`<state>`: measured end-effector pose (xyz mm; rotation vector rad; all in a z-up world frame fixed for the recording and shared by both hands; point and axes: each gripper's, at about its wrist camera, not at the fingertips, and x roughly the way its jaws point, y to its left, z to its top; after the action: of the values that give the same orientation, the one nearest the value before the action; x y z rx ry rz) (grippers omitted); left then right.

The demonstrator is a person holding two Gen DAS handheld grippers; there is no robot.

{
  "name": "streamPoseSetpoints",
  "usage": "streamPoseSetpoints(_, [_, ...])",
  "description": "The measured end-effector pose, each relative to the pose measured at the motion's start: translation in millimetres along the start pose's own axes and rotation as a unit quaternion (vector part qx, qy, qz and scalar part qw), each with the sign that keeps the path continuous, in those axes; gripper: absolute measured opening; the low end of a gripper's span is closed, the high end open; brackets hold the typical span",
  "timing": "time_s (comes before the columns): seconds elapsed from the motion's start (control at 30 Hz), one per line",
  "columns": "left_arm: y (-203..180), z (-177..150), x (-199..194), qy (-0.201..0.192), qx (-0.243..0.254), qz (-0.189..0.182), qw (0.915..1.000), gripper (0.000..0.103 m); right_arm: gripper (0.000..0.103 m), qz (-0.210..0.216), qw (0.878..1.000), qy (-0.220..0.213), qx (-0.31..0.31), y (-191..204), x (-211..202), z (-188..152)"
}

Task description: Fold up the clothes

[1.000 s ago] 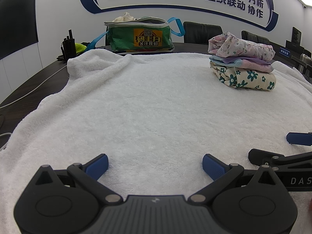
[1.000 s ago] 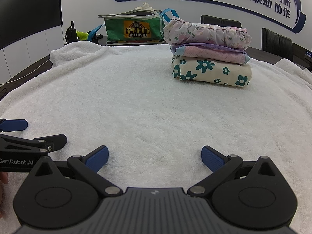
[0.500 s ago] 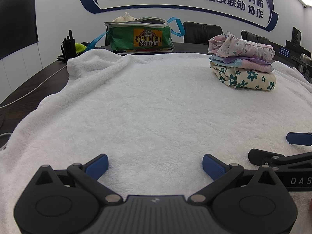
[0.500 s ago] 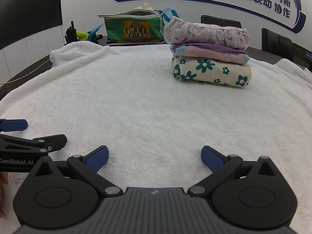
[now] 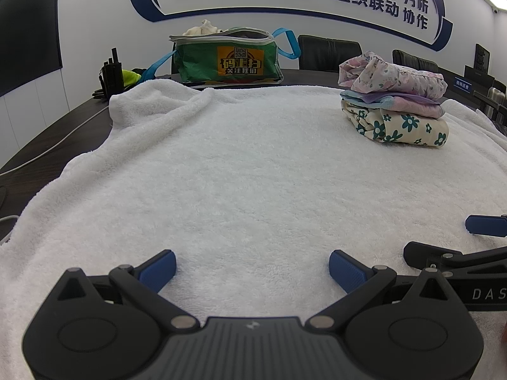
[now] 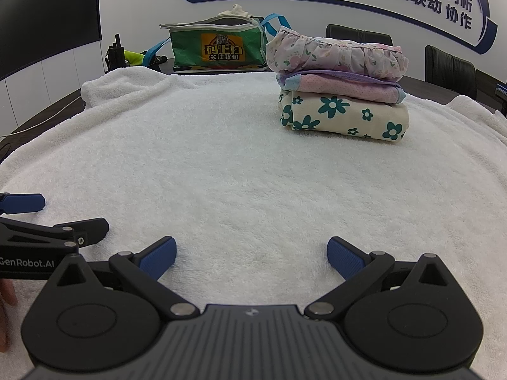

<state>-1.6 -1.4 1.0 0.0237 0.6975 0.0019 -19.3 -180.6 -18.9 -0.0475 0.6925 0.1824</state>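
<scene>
A stack of three folded garments [image 5: 396, 104] sits on the white towel [image 5: 253, 174] at the far right; it also shows in the right wrist view [image 6: 342, 91], with a cream flowered piece at the bottom, a pink-purple one in the middle and a ruffled floral one on top. My left gripper [image 5: 252, 267] is open and empty, low over the towel's near part. My right gripper [image 6: 252, 256] is open and empty beside it. Each gripper shows at the edge of the other's view.
A green bag [image 5: 228, 60] with blue straps stands behind the towel on the dark table [image 5: 47, 136]; it also shows in the right wrist view [image 6: 218, 47]. Black radios [image 5: 111, 72] stand at the far left. Office chairs [image 5: 329, 50] line the far side.
</scene>
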Motion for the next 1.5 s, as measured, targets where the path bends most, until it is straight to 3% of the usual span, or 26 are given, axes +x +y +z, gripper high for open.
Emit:
streamPoseSetpoints(0.3, [0,9,-1,0.016,-0.010,-0.012,0.9998,0.100,0.103,0.009,1.000,0.001,0.001,-3,-1,2])
streamPoseSetpoints(0.4, [5,39,-10,0.006,-0.051,-0.090,0.9946,0.102,0.103,0.052,0.998,-0.004,0.024,-22,-12,16])
streamPoseSetpoints(0.47, [1,68,-3,0.006,-0.063,-0.124,0.9902,0.102,0.103,0.050,0.996,-0.036,0.061,-52,-22,37])
streamPoseSetpoints(0.57, [-23,118,41,0.037,-0.052,-0.147,0.9871,0.102,0.103,0.011,0.995,-0.089,0.053,-98,-15,72])
streamPoseSetpoints(0.67, [-51,144,82,0.057,-0.041,-0.151,0.9860,0.092,0.102,-0.022,0.997,-0.063,0.039,-137,20,101])
streamPoseSetpoints(0.8, [-87,157,121,0.036,-0.014,-0.161,0.9862,0.085,0.102,-0.001,0.997,-0.065,0.035,-170,62,118])
streamPoseSetpoints(0.83, [-92,158,129,0.036,-0.016,-0.165,0.9856,0.079,0.102,0.003,0.998,-0.055,0.031,-173,74,121])
streamPoseSetpoints(0.87, [-97,159,139,0.040,-0.016,-0.179,0.9829,0.072,0.093,0.014,0.998,-0.046,0.029,-177,85,122])
streamPoseSetpoints(0.9, [-102,160,148,0.050,-0.015,-0.205,0.9774,0.039,0.083,0.033,0.998,-0.038,0.033,-180,94,122])
streamPoseSetpoints(0.93, [-103,162,152,0.055,-0.030,-0.230,0.9712,0.008,0.062,0.065,0.996,-0.030,0.050,-185,104,123])
streamPoseSetpoints(0.97, [-103,163,156,0.059,-0.046,-0.254,0.9642,0.009,0.035,0.093,0.993,-0.025,0.074,-190,107,124])
streamPoseSetpoints(1.0, [-102,168,147,0.042,-0.058,-0.252,0.9651,0.007,0.030,0.108,0.989,-0.025,0.093,-191,105,127])
streamPoseSetpoints(1.03, [-101,173,139,0.026,-0.069,-0.249,0.9657,0.005,0.013,0.114,0.988,-0.038,0.100,-189,94,131])
streamPoseSetpoints(1.07, [-96,178,119,0.000,-0.069,-0.267,0.9611,0.005,0.010,0.117,0.986,-0.068,0.097,-184,73,137])
streamPoseSetpoints(1.13, [-86,190,81,-0.051,-0.069,-0.304,0.9489,0.005,0.008,0.144,0.975,-0.127,0.111,-181,25,150])
streamPoseSetpoints(1.2, [-71,187,31,-0.091,-0.066,-0.324,0.9393,0.005,0.008,0.185,0.962,-0.157,0.125,-180,-23,160])
streamPoseSetpoints(1.33, [-25,160,-69,-0.170,-0.068,-0.358,0.9157,0.006,0.008,0.261,0.942,-0.200,0.067,-150,-118,159])
streamPoseSetpoints(1.47, [31,113,-133,-0.198,-0.107,-0.366,0.9028,0.006,0.008,0.325,0.919,-0.222,0.020,-112,-178,143])
streamPoseSetpoints(1.5, [43,103,-148,-0.208,-0.104,-0.356,0.9048,0.008,0.008,0.344,0.914,-0.217,0.017,-105,-184,139])
